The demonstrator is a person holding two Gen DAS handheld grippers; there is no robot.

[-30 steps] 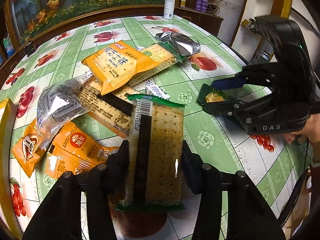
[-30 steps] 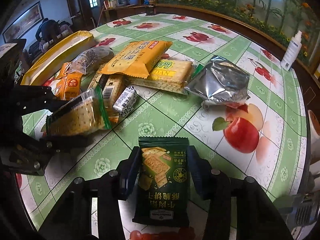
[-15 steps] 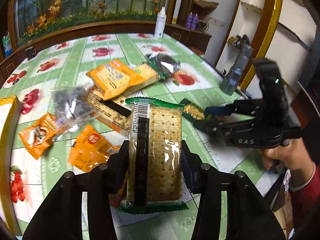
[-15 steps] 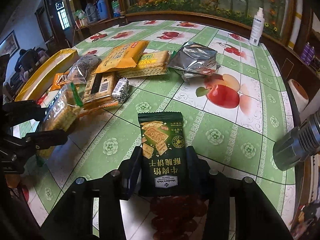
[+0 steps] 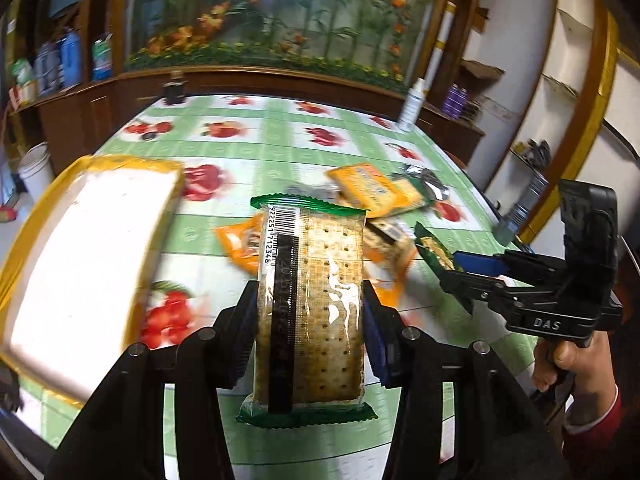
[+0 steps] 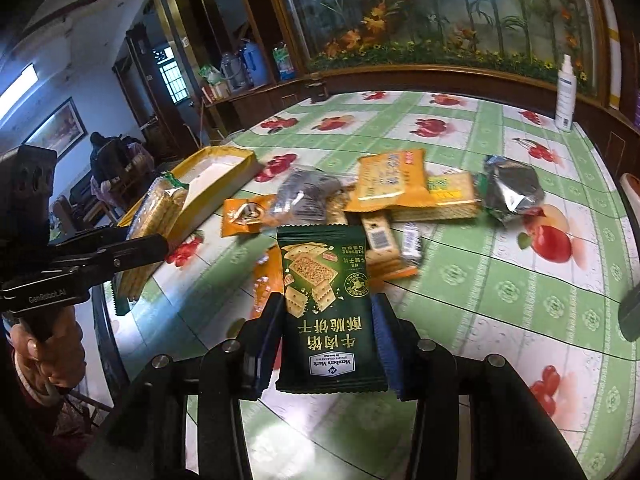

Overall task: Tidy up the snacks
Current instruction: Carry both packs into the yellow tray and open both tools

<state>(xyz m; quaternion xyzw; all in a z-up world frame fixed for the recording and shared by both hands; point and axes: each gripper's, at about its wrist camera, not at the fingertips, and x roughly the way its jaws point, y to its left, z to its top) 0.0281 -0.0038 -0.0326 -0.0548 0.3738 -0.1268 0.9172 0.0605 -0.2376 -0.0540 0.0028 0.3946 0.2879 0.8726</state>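
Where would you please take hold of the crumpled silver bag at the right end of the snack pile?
Grip the silver bag across its puffed middle, coming down from above: it lies loose on the table with open cloth on its right, while the cracker pack crowds its left.

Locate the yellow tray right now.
The yellow tray fills the left side of the left wrist view, at the table edge beside the clear cracker pack held in the left gripper. In the right wrist view it sits left of the snack pile.
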